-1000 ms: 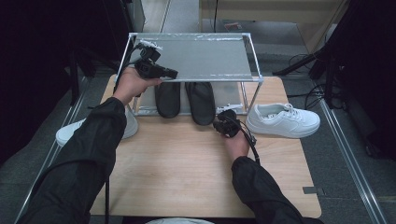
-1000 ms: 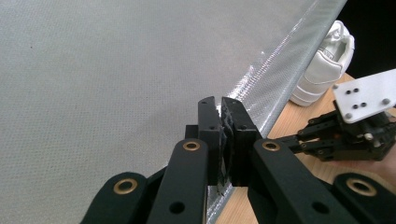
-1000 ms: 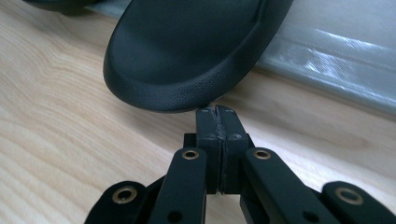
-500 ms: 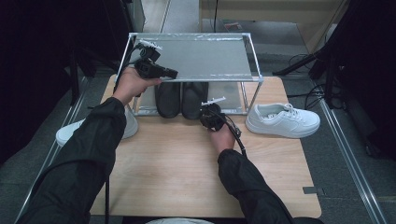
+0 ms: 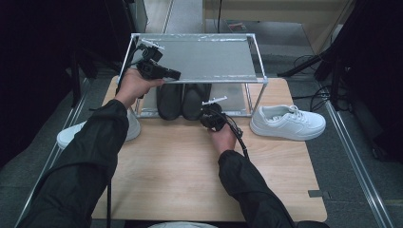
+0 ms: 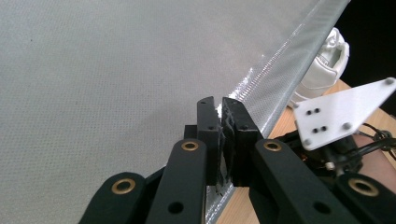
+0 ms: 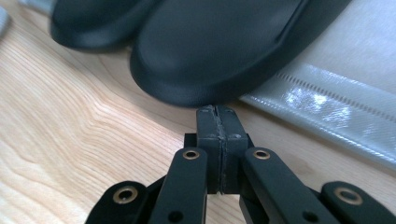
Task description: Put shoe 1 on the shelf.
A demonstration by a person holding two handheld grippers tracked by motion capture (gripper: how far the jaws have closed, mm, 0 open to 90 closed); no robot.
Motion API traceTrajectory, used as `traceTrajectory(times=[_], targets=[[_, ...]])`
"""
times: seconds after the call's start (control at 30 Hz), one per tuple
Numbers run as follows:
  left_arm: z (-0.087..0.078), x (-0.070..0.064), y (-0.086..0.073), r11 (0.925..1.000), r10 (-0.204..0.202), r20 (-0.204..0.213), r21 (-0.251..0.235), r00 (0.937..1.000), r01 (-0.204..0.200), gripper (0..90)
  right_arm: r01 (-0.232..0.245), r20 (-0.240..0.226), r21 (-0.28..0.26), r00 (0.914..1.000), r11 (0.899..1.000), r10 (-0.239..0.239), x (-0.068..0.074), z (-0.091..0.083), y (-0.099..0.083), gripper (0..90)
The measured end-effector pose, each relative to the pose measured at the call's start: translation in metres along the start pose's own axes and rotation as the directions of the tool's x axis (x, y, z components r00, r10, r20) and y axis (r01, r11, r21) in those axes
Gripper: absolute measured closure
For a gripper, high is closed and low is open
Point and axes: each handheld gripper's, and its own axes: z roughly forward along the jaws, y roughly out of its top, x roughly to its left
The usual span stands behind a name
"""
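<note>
A metal rack with a grey mesh top shelf stands at the table's back. My left gripper is at the shelf's front left, and its jaws are shut on the shelf's silver front edge. Two black shoes sit on the lower shelf, toes toward me. My right gripper is low over the table just in front of them. It is shut with nothing held, its tips almost touching the toe of the right black shoe.
A white sneaker lies on the wooden table right of the rack. Another white sneaker lies at the left, partly hidden by the left sleeve. The right gripper's white plate appears in the left gripper view.
My right gripper has moved left, from beside the right white sneaker to the front of the black shoes. The left gripper has stayed on the shelf's edge.
</note>
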Motion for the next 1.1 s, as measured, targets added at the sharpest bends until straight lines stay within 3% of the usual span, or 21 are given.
traceTrajectory(times=[0.07,0.1,0.27,0.4,0.43,0.6,0.63,0.67,0.73,0.77,0.83,1.1], targets=[[0.0,0.0,0.0,1.0,-0.004,0.003,-0.001,1.0,0.004,86.7,-0.004,-0.007,-0.003,1.0,1.0,0.004,0.0,-0.002,0.0,90.0],[-0.002,-0.001,0.001,1.0,0.0,-0.015,-0.001,0.9999,0.0,84.5,0.007,-0.014,-0.011,0.9999,1.0,-0.007,0.001,-0.007,0.001,89.9],[-0.009,-0.004,0.003,1.0,-0.008,-0.002,-0.002,1.0,0.008,70.6,0.024,-0.061,-0.049,0.9978,0.999,-0.027,0.003,-0.023,-0.001,87.1],[-0.021,-0.012,0.004,0.9999,0.01,-0.016,-0.013,0.9998,-0.01,57.3,0.028,-0.095,-0.05,0.9949,0.998,-0.033,0.004,-0.033,-0.004,84.7],[-0.028,-0.017,0.002,0.9994,0.031,-0.015,-0.013,0.9994,-0.031,55.7,0.023,-0.109,-0.057,0.9936,0.998,-0.029,0.006,-0.039,-0.007,82.4],[-0.036,-0.028,-0.003,0.9986,0.046,0.0,-0.027,0.9989,-0.046,47.4,0.03,-0.15,-0.068,0.9878,0.997,-0.04,0.01,-0.051,-0.014,75.6],[-0.039,-0.034,-0.007,0.9977,0.063,0.003,-0.026,0.998,-0.063,43.1,0.028,-0.168,-0.083,0.9849,0.996,-0.042,0.011,-0.059,-0.018,71.4],[-0.041,-0.037,-0.009,0.9983,0.054,0.002,-0.021,0.9985,-0.054,41.4,0.028,-0.181,-0.089,0.9826,0.996,-0.043,0.011,-0.061,-0.019,67.3],[-0.042,-0.039,-0.01,0.9984,0.054,0.01,-0.014,0.9985,-0.054,39.7,0.021,-0.192,-0.087,0.9807,0.996,-0.037,0.011,-0.063,-0.02,65.3],[-0.044,-0.042,-0.013,0.9979,0.063,0.018,-0.019,0.9979,-0.062,39.5,0.012,-0.217,-0.084,0.9756,0.996,-0.03,0.011,-0.069,-0.025,62.9],[-0.046,-0.049,-0.02,0.9955,0.092,0.02,-0.023,0.9956,-0.092,38.5,0.015,-0.223,-0.098,0.974,0.995,-0.037,0.01,-0.075,-0.03,61.9],[-0.048,-0.054,-0.04,0.9953,0.096,0.034,-0.015,0.9948,-0.096,37.5,0.025,-0.233,-0.122,0.9711,0.992,-0.053,0.003,-0.091,-0.044,55.2]])
